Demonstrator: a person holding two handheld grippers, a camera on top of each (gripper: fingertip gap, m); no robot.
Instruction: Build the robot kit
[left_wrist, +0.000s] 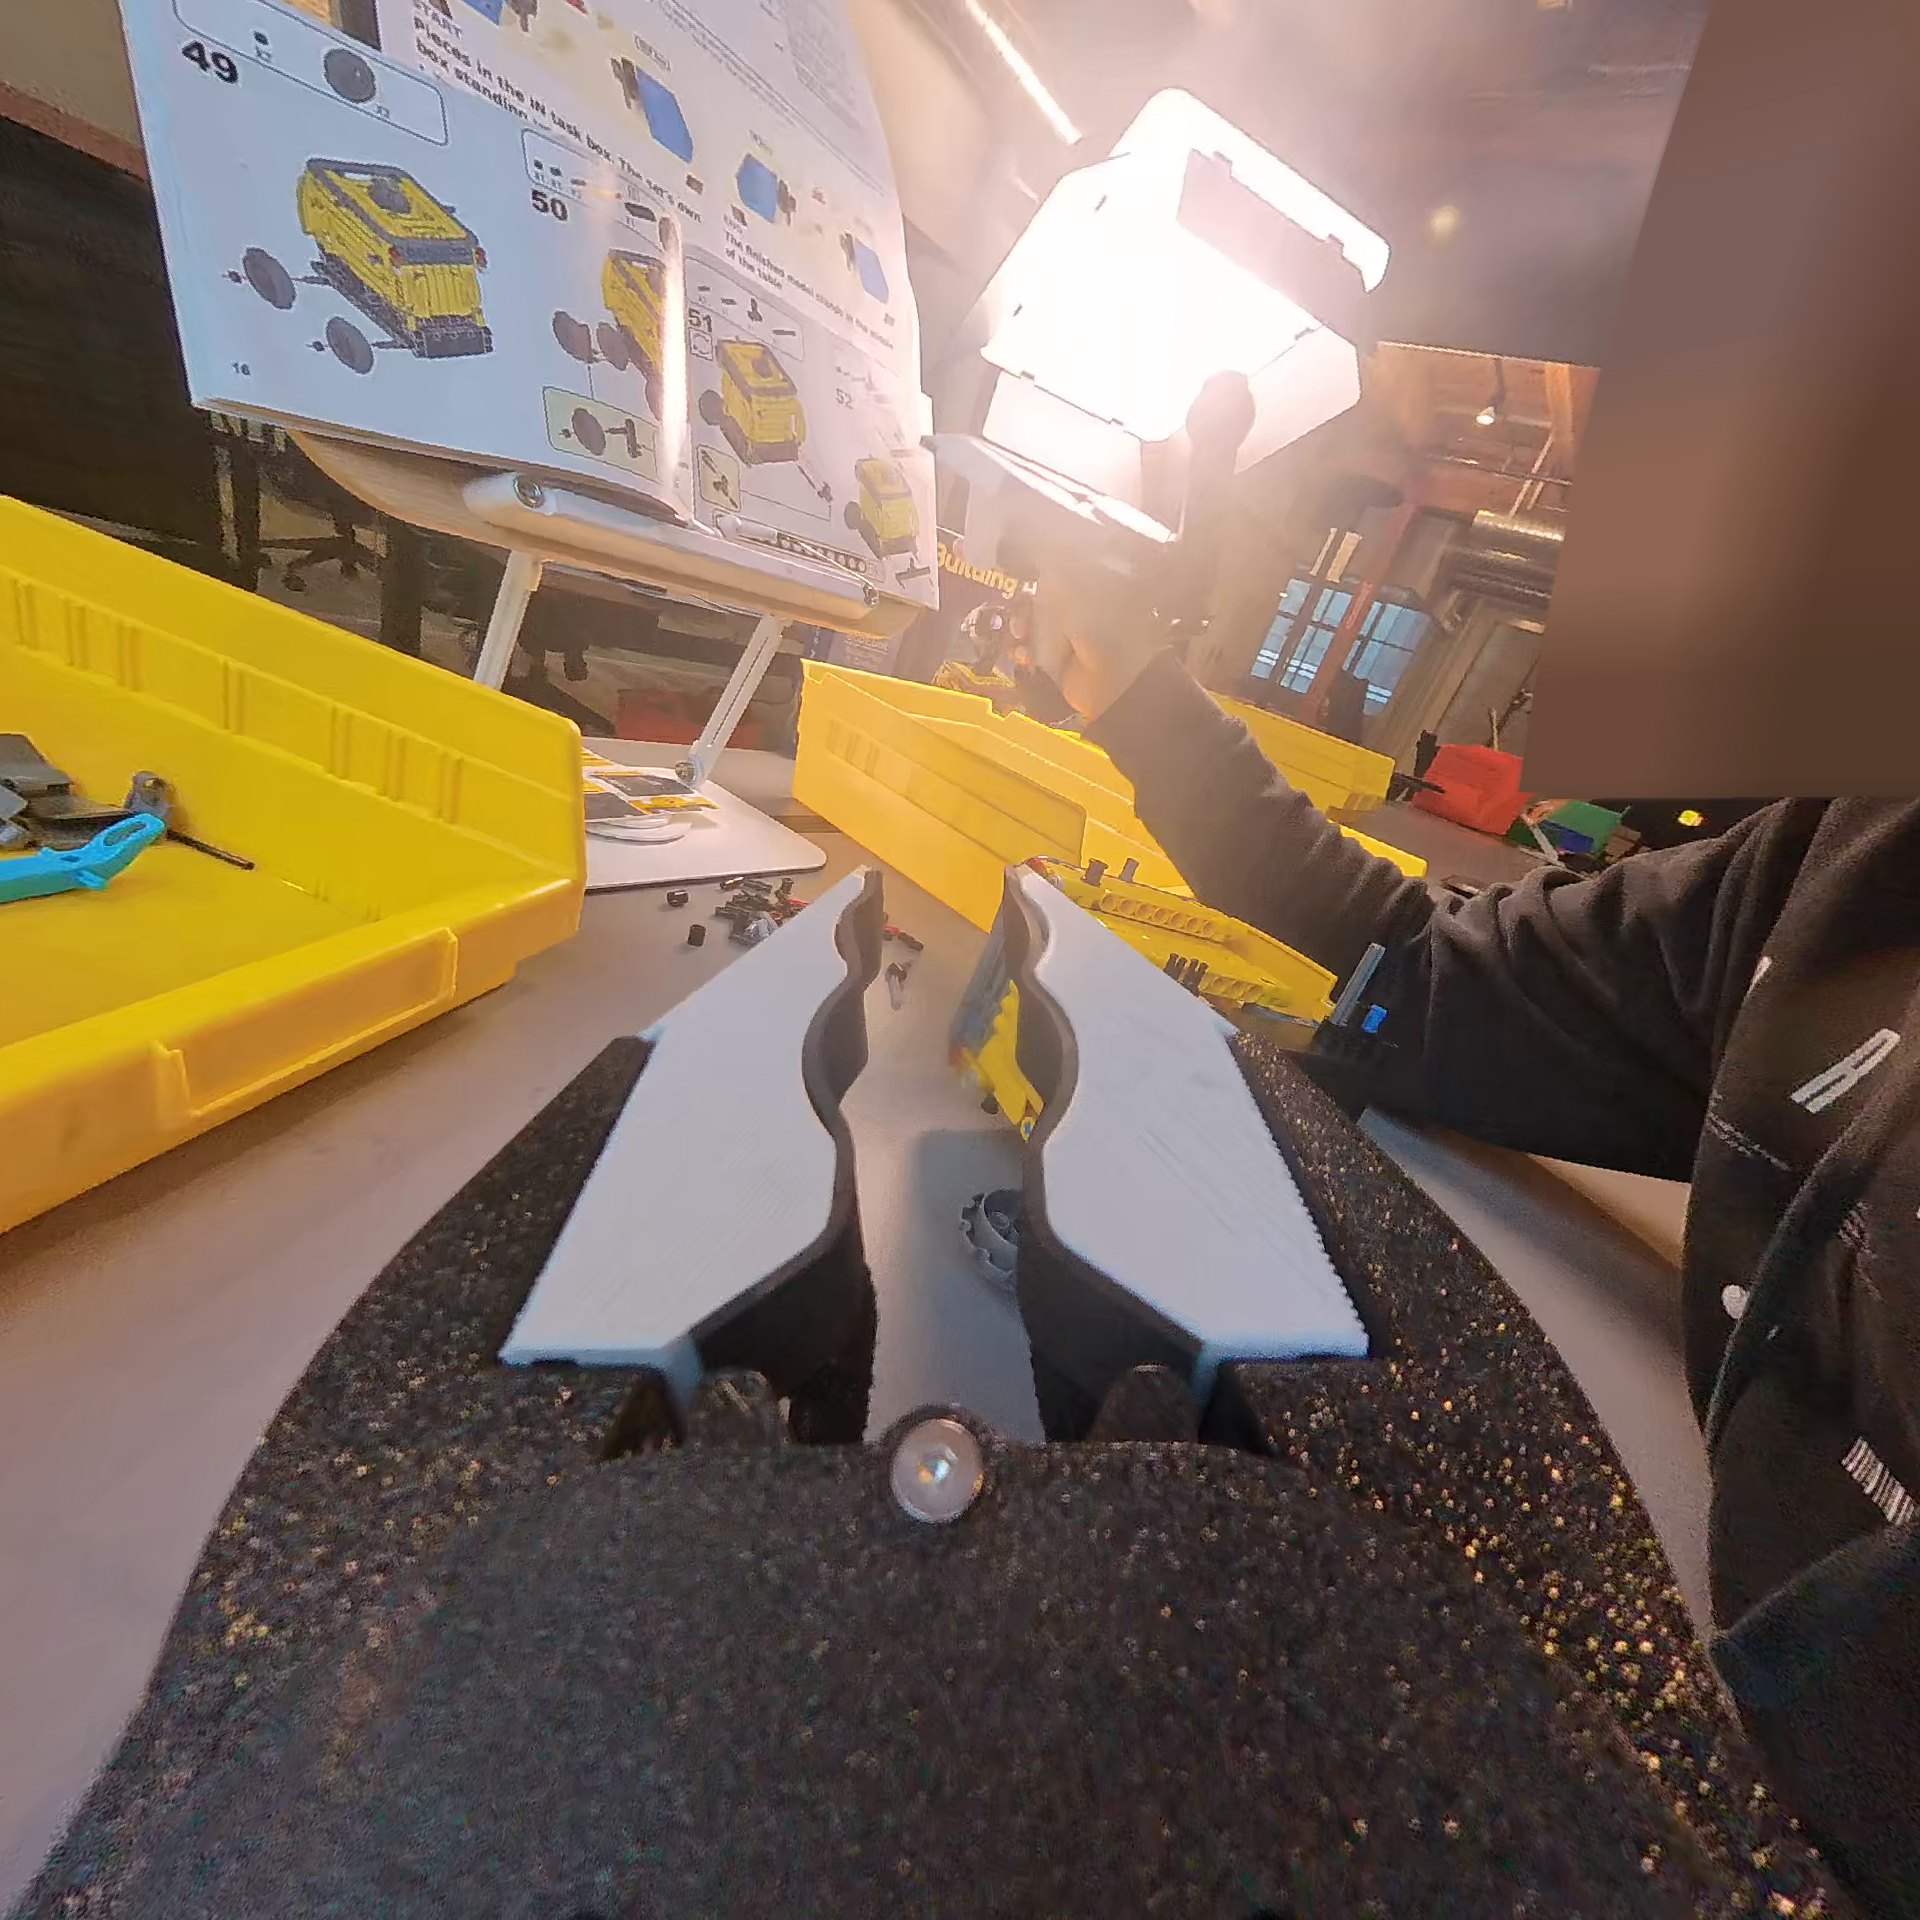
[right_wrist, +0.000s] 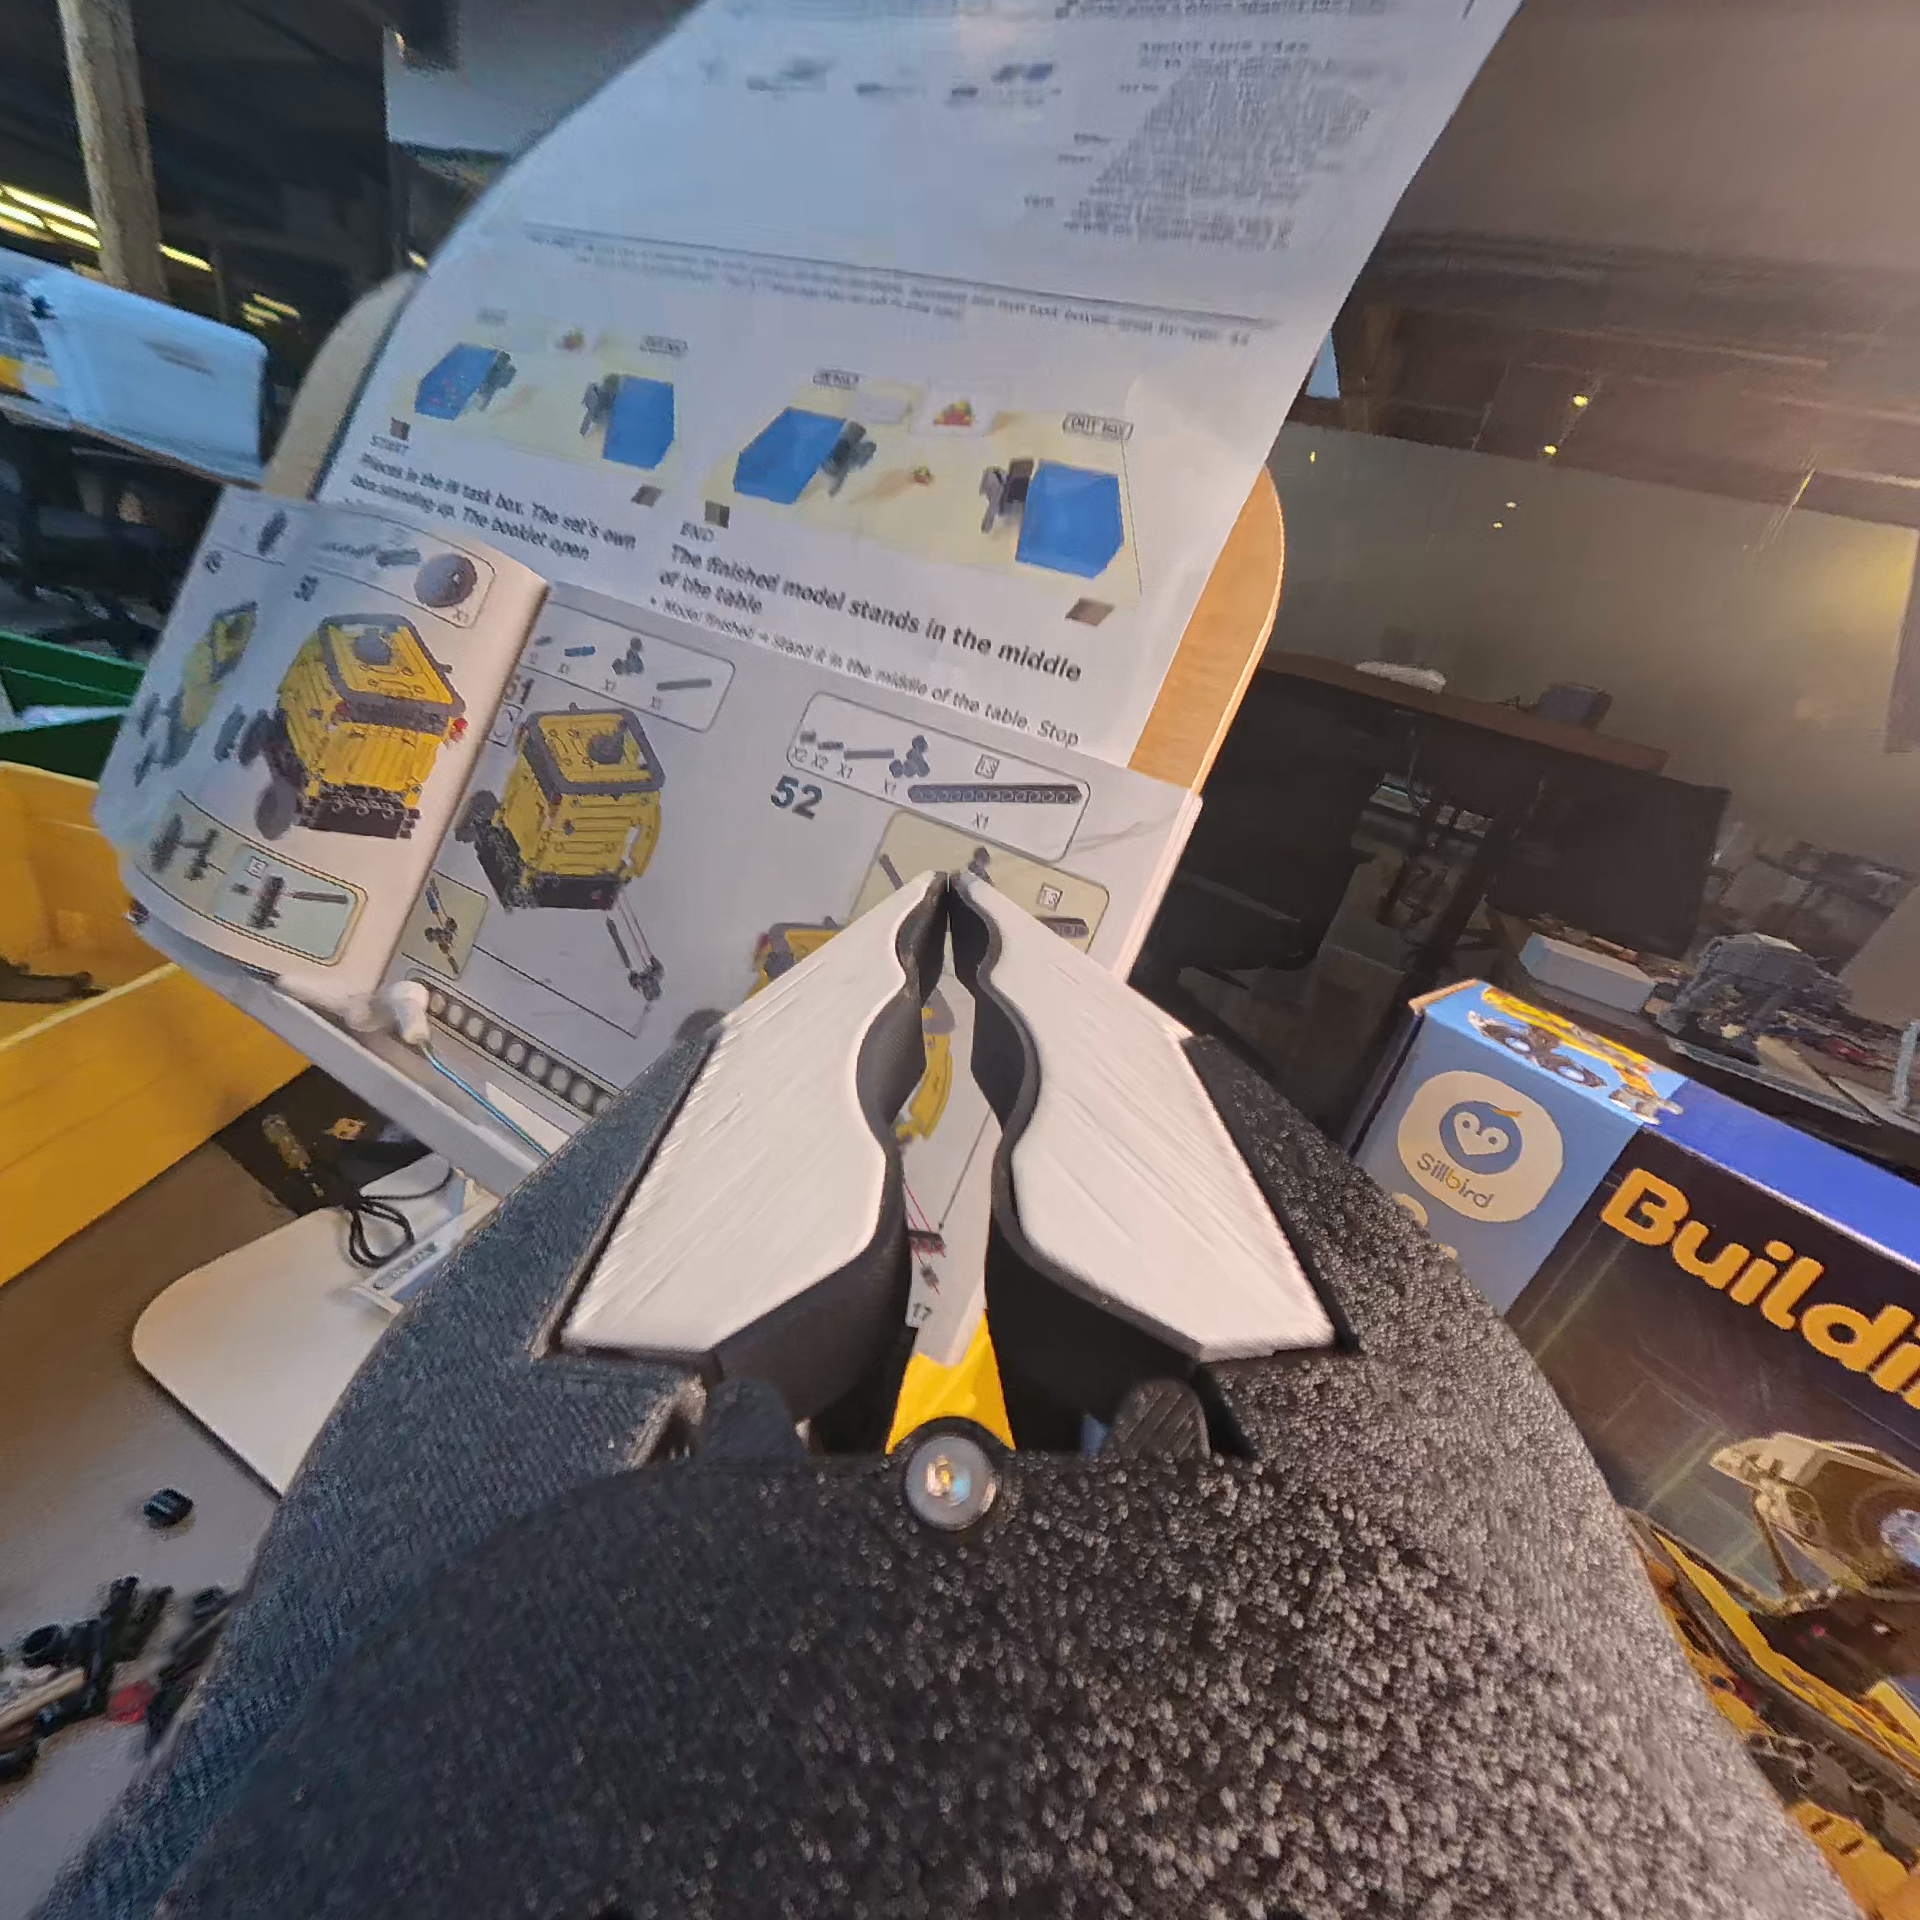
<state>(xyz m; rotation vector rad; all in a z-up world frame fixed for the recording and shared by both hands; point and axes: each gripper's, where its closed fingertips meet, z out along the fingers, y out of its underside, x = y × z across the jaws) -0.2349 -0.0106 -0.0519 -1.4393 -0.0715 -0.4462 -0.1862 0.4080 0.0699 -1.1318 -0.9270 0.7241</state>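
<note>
Left gripper: the left gripper (left_wrist: 940, 883) hovers low over the grey surface (left_wrist: 343, 1195), jaws apart with a clear gap and nothing between the tips.
Under it: a small grey gear piece (left_wrist: 992, 1231) lies on the surface just under the right finger (left_wrist: 1164, 1122); a yellow-and-blue brick assembly (left_wrist: 997, 1039) sits right against that finger's inner edge, though whether they touch is hard to say.
Loose parts: small black pins (left_wrist: 743, 904) are scattered just beyond the left gripper's tips.
Bins: a yellow bin (left_wrist: 312, 831) sits left of the left gripper, holding a turquoise part (left_wrist: 78, 857); another yellow bin (left_wrist: 935, 790) sits beyond the tips.
Right gripper: the right gripper (right_wrist: 948, 883) is up at the instruction booklet (right_wrist: 623, 790), jaws together at the tips; whether they pinch the page's lower right edge, I cannot tell.
Writing: the booklet shows numbered steps and a yellow vehicle; a printed sheet (right_wrist: 883, 343) with blue-box photos stands behind it. Printing noted, not read out.
Box: a blue-and-black product box (right_wrist: 1662, 1299) with a logo sits right of the right gripper.
Room: open surface lies between the left gripper and the near yellow bin.
</note>
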